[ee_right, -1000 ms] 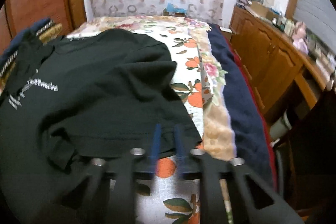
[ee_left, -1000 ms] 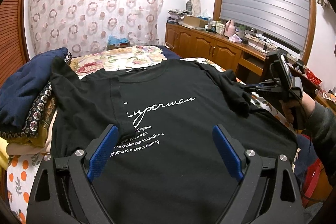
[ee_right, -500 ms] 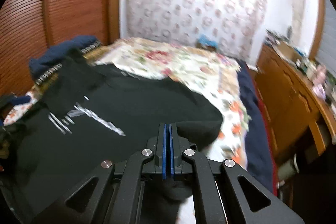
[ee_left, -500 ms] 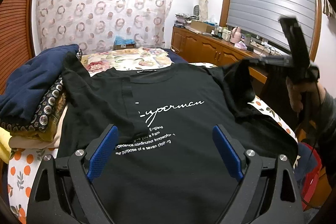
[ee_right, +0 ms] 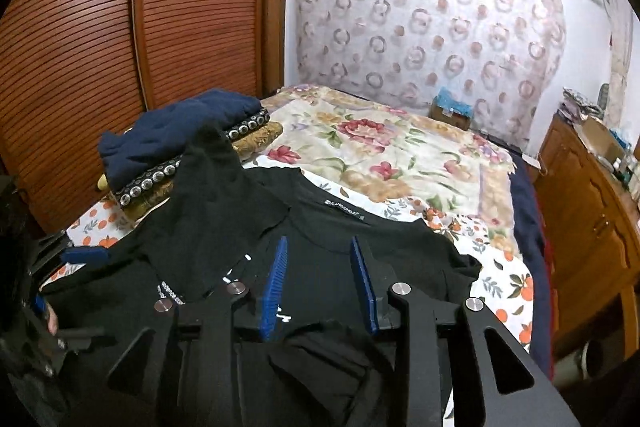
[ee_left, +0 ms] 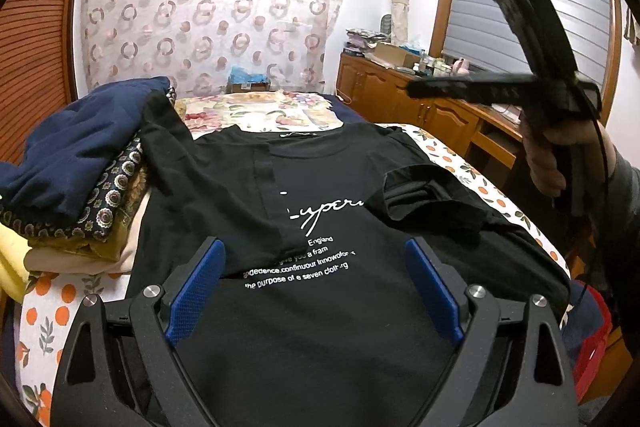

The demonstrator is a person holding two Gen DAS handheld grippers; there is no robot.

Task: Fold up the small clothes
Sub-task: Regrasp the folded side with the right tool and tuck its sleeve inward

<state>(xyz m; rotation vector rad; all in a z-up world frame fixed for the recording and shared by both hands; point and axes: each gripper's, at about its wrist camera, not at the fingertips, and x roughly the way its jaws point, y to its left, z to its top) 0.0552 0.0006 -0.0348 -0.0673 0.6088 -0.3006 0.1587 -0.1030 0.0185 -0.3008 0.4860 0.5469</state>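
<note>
The black T-shirt [ee_left: 320, 227] lies flat on the bed [ee_right: 400, 155], beyond the left gripper [ee_left: 312, 291], whose fingers stand wide and empty. The right gripper [ee_right: 320, 287], jaws just parting, holds nothing; only its view shows the louvred wardrobe [ee_right: 120, 27].

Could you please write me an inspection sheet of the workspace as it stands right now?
Surface: bed with an orange-print sheet and a floral cover.
Job's things: black T-shirt lies face up, one sleeve folded in over the print.
Clutter: stack of folded clothes beside the shirt.
Grippers: left claw open above the hem, empty; right claw has just been opening, nothing between its pads.
Cables: one runs down from the right claw's handle.
Surroundings: slatted wardrobe, patterned curtain, wooden cabinets, window blind.
</note>
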